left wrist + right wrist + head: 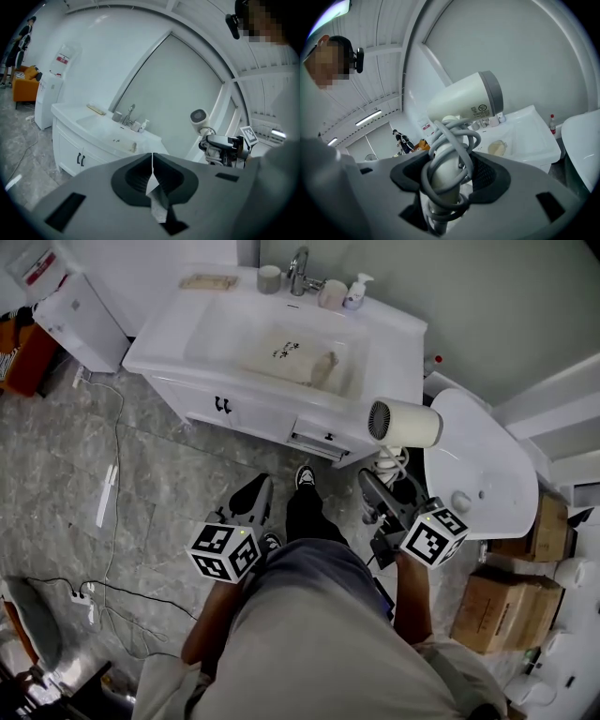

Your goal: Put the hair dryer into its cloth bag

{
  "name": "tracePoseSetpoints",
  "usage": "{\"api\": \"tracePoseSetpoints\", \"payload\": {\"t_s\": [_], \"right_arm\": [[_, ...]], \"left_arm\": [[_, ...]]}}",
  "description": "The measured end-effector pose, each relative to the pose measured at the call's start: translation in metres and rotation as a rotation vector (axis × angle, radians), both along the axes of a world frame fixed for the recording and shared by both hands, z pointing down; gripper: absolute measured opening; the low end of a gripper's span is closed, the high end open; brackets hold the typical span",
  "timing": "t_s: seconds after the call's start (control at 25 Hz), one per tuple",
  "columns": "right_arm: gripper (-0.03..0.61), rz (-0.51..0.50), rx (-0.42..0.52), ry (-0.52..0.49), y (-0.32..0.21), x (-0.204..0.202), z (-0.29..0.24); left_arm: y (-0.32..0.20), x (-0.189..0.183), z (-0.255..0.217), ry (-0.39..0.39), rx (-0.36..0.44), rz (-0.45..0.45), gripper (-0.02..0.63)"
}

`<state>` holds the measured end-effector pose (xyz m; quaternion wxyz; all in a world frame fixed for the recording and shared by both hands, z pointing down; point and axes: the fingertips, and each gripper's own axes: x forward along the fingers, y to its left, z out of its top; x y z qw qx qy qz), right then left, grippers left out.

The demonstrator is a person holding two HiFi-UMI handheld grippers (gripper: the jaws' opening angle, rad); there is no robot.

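Most of the hair dryer [459,99] handle behind coiled cord [456,126]; label [480,110] print illegible

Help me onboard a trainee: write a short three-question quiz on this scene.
1. True or false: the left gripper is shut.
2. Where does the right gripper clamp the hair dryer? A) the round air grille B) its handle C) the plug
3. Fill in: the cloth bag lies in the ____.

Key: 1 true; 2 B; 3 sink.
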<state>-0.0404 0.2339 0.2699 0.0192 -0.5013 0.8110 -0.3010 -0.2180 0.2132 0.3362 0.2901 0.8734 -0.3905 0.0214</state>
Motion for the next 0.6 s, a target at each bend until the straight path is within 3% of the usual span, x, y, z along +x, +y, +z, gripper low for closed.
{"api": "tracePoseSetpoints", "payload": {"t_s": [0.2, 0.48, 0.6], "right_arm": [[0.255, -0.013, -0.009, -0.013, -0.044, 0.020, 0.004], [0.255, -0.057, -0.045, -0.037, -0.105, 0.040, 0.014], [0.255, -0.080, -0.048, -0.029, -0.131, 0.049, 0.012]], "left_arm": [[-0.044, 0.020, -0.010, -0.033, 0.041, -0.025, 0.008], [-0.101, 0.052, -0.005, -0.067, 0.006, -0.005, 0.008], [-0.128, 0.068, -0.009, -0.040, -0.005, -0.007, 0.008]]}}
